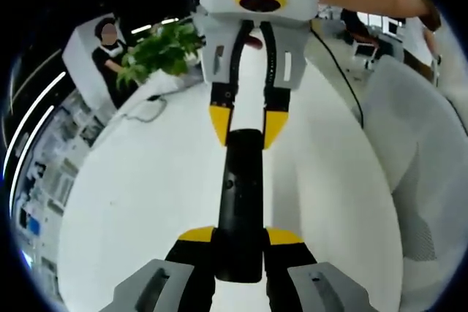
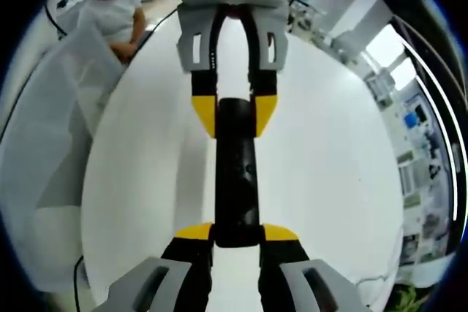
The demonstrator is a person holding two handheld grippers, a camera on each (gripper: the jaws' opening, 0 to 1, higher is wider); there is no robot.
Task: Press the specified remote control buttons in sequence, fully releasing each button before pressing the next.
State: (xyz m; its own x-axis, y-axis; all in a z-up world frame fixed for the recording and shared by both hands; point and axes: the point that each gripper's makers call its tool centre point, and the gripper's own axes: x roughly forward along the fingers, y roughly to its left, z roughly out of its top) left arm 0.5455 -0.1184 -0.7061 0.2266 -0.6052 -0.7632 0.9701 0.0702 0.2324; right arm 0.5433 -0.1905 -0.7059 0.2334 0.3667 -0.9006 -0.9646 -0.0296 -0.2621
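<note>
While the black remote control (image 1: 239,202) hangs lengthwise over the white worktop (image 1: 146,202), the left gripper (image 1: 240,237) clamps its near end and the right gripper (image 1: 245,123) pinches its far end, both sets of jaws closed on it. Beyond, a green plant (image 1: 162,49) and a grey cable (image 1: 146,111) sit at the worktop's edge, a person (image 1: 110,52) behind them. A white chair (image 1: 420,173) stands alongside.

Both grippers: white housings w/ grey lettering, black jaw arms, yellow tips. Left gripper (image 1: 239,237); right gripper (image 2: 235,234). Grey slotted brackets beside jaws, yellow ring on housing.
</note>
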